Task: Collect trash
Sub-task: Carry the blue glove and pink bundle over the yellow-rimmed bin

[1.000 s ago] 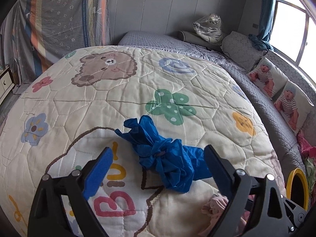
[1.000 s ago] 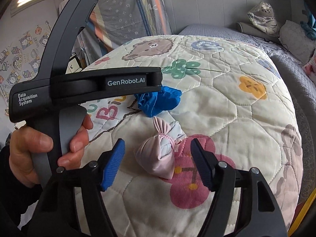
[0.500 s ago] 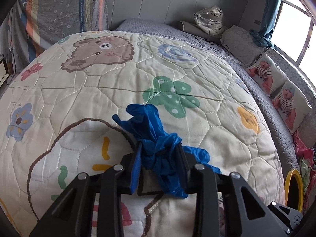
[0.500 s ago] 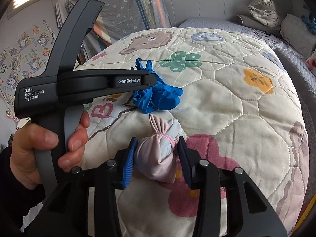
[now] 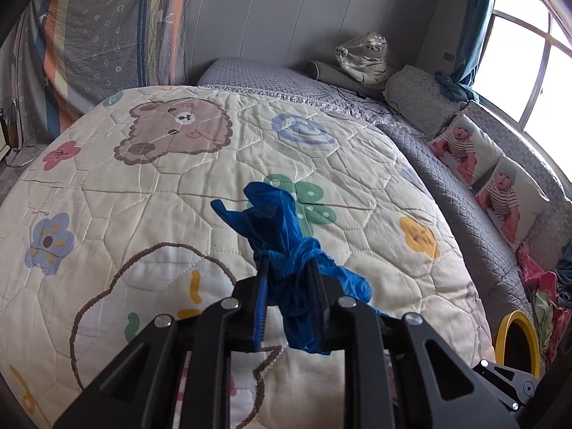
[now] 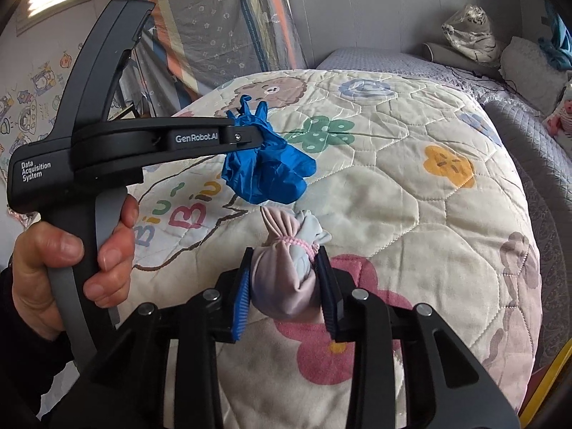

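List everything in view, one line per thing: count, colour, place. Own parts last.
blue plastic bag: 1, blue, clamped in left gripper above quilt
pink tied bundle: 1, pale pink and grey, clamped in right gripper
quilt: 1, cream with cartoon prints, covering bed
baby-photo pillows: 2, white, window side
yellow-rimmed bin: 1, yellow, beside bed
plastic-wrapped tiger toy: 1, white and black, headboard end
left gripper: 1, black, blue pads
right gripper: 1, black, blue pads
left hand: 1, on left gripper handle

The knotted glove (image 6: 266, 168) hangs from the left tongs (image 6: 250, 136) above the quilt (image 6: 411, 186), behind and left of the tied bundle (image 6: 286, 279) between the right tongs (image 6: 284, 286)
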Tool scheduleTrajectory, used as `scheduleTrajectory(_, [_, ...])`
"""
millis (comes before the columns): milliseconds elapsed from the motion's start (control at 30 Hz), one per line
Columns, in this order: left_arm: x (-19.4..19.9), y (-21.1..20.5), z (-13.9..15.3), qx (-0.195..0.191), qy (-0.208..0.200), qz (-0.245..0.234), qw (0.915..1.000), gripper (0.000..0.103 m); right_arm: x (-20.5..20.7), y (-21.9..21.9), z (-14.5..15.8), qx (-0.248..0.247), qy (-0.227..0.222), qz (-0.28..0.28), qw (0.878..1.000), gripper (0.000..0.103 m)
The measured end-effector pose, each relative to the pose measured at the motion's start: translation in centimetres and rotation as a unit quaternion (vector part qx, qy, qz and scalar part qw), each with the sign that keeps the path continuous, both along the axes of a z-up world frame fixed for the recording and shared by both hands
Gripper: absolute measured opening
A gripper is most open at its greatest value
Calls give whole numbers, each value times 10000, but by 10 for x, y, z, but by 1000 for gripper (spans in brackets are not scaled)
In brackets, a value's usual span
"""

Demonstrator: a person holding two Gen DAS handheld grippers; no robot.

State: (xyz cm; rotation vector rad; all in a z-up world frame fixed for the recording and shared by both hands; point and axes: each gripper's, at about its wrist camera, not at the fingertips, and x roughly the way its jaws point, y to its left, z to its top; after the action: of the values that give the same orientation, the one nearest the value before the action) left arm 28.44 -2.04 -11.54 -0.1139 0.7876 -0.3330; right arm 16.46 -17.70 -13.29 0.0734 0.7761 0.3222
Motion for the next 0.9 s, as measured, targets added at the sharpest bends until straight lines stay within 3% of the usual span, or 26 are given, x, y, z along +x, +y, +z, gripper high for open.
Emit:
scheduleTrajectory(433, [-39,0,43,76,-692,-26,9976,18,-23,-30,23,-67,-295,-392,9988,31])
scheduleTrajectory(900, [-90,-62,76,-5,-1112,-796,9906,18,-56,-111,44,34,-634,-1365,9886,31])
